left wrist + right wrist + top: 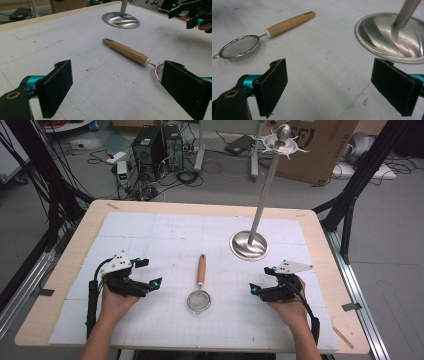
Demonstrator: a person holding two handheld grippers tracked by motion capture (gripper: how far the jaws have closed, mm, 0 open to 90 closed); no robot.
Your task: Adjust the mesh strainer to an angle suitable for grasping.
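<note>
A small mesh strainer (199, 299) with a wooden handle (201, 269) lies flat in the middle of the white mat, handle pointing away from me. My left gripper (148, 274) rests to its left, open, with nothing between the jaws; its own view looks across at the wooden handle (126, 51). My right gripper (261, 281) sits to the strainer's right, also open and empty. From there the strainer (240, 47) lies at the upper left and the stand's base (390, 36) at the upper right.
A tall metal stand (265, 185) with a round steel base (249, 245) rises behind the strainer, right of centre, hooks at its top. The white gridded mat (165, 235) covers a wooden table (65, 270). Beyond it are computers, cables and a cardboard box.
</note>
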